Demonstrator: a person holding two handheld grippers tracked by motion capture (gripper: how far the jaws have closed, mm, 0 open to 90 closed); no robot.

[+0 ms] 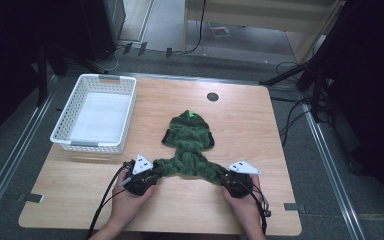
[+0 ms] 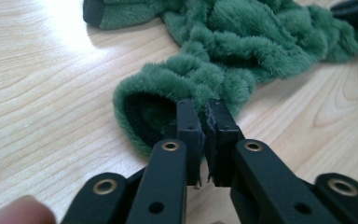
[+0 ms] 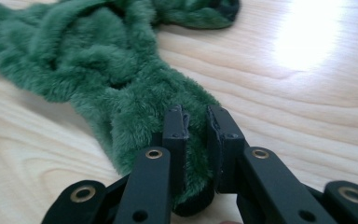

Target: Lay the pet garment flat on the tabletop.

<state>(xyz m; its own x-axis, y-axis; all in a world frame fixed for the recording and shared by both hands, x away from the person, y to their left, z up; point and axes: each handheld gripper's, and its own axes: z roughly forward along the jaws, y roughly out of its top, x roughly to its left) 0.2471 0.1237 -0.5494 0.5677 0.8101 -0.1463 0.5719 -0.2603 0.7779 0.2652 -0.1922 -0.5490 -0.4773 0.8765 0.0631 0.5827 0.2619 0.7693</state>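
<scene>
Green fleece garment (image 1: 189, 145) on desk (image 1: 260, 135), gripped at both near ends.

Garment lies bunched at mid-desk, its two limbs (sleeves or legs, hard to tell) spread toward the near edge; white basket (image 1: 125, 107) stands at the far left corner, apparently empty. Left hand-held gripper (image 1: 150, 176) is closed on the left cuff (image 2: 168, 100); right hand-held gripper (image 1: 228, 180) is closed narrowly on the right limb's end (image 3: 186, 121). Step in hand, as judged: securing both ends. Next move likely calls for lifting or drawing them apart evenly, both grips kept firm, to straighten the bunched fabric.
</scene>
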